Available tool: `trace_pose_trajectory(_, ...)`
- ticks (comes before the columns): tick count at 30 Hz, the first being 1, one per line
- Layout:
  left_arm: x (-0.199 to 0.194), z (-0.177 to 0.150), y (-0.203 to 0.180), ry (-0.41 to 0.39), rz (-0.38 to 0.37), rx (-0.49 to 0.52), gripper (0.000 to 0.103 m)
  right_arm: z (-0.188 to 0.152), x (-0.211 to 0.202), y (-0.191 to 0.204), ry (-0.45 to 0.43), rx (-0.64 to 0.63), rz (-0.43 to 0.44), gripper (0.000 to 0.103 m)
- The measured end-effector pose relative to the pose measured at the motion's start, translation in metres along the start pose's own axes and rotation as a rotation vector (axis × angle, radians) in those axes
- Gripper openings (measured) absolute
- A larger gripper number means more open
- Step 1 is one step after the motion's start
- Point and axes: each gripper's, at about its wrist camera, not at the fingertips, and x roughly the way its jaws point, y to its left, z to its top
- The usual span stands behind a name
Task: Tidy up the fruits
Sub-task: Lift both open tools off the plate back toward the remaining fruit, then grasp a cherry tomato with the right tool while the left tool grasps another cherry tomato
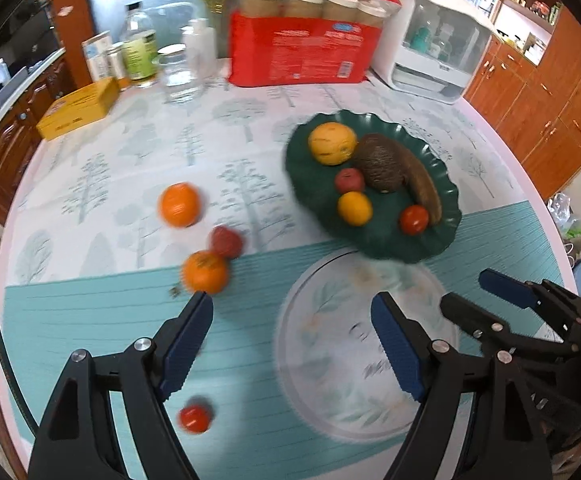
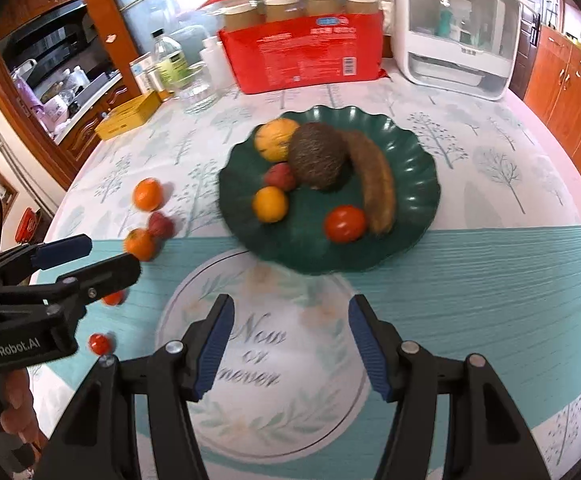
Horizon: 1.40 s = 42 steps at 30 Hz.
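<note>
A: Where's the fruit from where you sit?

B: Mostly on the green scalloped plate [image 2: 418, 184]; I count a yellow citrus [image 2: 275, 139], a rough brown fruit [image 2: 317, 156], a brown banana [image 2: 374, 184], a small red apple [image 2: 280, 176], a small orange [image 2: 270, 204] and a tomato [image 2: 345, 223]; that plate overlaps the far rim of the pale printed plate [image 2: 194, 320], which is bare.

A: And the loose ones?

B: Left of the plates on the tablecloth [image 1: 130, 152]: an orange [image 1: 180, 204] on its own; a red fruit [image 1: 227, 242] touching a second orange [image 1: 204, 272]; a small tomato [image 1: 194, 419] nearer me, on the teal mat [image 1: 90, 320].

A: Jaws?

B: My left gripper [image 1: 292, 340] stands wide with nothing between its pads, one tip just beside the second orange; my right gripper [image 2: 290, 344] is parted over the pale plate, also gripping nothing.
</note>
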Motion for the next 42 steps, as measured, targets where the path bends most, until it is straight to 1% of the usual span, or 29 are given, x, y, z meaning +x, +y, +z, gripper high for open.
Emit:
trace_pose_trajectory(3,-0.017,-0.012,0.023,-0.023,0.026,-0.023,0.081,-0.002,-0.005,0.018,-0.005,-0.019,0.012,0.060)
trace_pose_trajectory(5,-0.030,-0.024,0.042,-0.039,0.048,-0.047,0.084,-0.001,-0.008,0.033,-0.012,-0.040,0.022,0.060)
trace_pose_trajectory(7,-0.037,-0.035,0.056,-0.049,0.063,-0.074,0.085,0.002,-0.009,0.046,-0.017,-0.059,0.032,0.060)
trace_pose_trajectory(10,-0.043,-0.053,0.076,-0.043,0.078,-0.105,0.085,0.006,-0.007,0.065,-0.024,-0.089,0.049,0.060)
trace_pose_trajectory(13,-0.040,-0.069,0.091,-0.026,0.081,-0.138,0.085,0.009,-0.002,0.085,-0.023,-0.116,0.066,0.060)
trace_pose_trajectory(16,-0.033,-0.085,0.100,-0.011,0.069,-0.163,0.085,0.009,0.007,0.103,-0.013,-0.143,0.090,0.060)
trace_pose_trajectory(22,-0.017,-0.113,0.104,-0.010,0.065,-0.173,0.085,0.004,0.032,0.137,0.033,-0.202,0.158,0.060)
trace_pose_trajectory(28,-0.007,-0.128,0.108,0.003,0.060,-0.192,0.085,-0.002,0.065,0.164,0.071,-0.249,0.191,0.059)
trace_pose_trajectory(33,-0.003,-0.134,0.109,0.011,0.062,-0.202,0.085,0.000,0.092,0.174,0.119,-0.245,0.217,0.047)
trace_pose_trajectory(34,-0.002,-0.134,0.109,0.012,0.062,-0.202,0.085,0.000,0.096,0.176,0.126,-0.247,0.214,0.046)
trace_pose_trajectory(37,0.001,-0.135,0.107,0.016,0.063,-0.202,0.085,-0.001,0.106,0.181,0.146,-0.259,0.213,0.041)
trace_pose_trajectory(42,0.005,-0.133,0.106,0.013,0.063,-0.210,0.085,-0.004,0.117,0.185,0.175,-0.280,0.223,0.028)
